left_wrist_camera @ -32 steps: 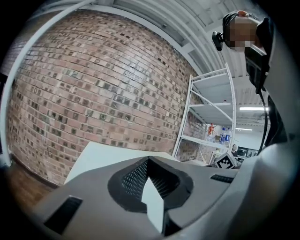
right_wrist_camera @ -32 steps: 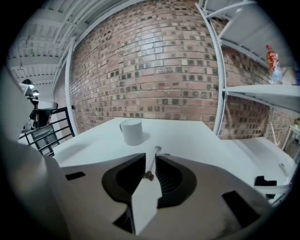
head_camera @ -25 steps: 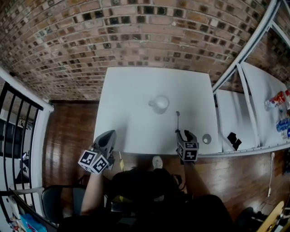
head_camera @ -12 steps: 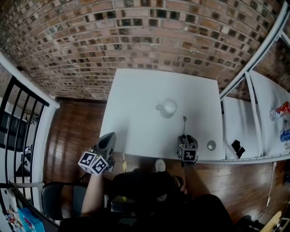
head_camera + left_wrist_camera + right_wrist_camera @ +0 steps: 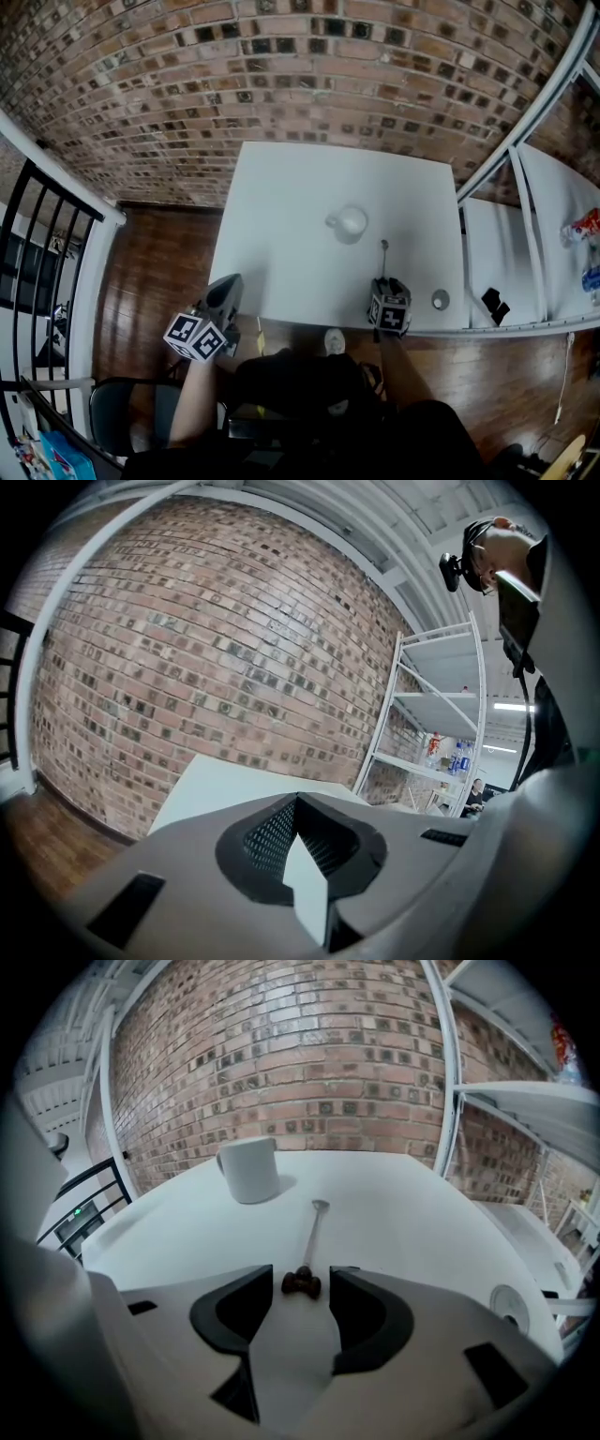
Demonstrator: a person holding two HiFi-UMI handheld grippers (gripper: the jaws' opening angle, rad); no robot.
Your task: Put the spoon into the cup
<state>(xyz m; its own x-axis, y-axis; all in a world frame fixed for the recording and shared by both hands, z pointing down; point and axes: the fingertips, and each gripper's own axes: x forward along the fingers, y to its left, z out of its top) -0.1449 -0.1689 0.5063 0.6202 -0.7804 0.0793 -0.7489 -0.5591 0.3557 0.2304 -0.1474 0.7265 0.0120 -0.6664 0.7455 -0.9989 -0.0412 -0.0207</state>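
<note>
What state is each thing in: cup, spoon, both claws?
White ceramic cup: upright on the table, no spoon in it.
Thin metal spoon with a dark brown end: lying flat, brown end between the right claw's jaws.
Right claw: jaws apart, closing, not gripping yet.
Left claw: jaws together, empty.

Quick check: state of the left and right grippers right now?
Left hand-held gripper: closed, empty.
Right hand-held gripper: open, jaws closing around the spoon handle's end, not yet gripping.
</note>
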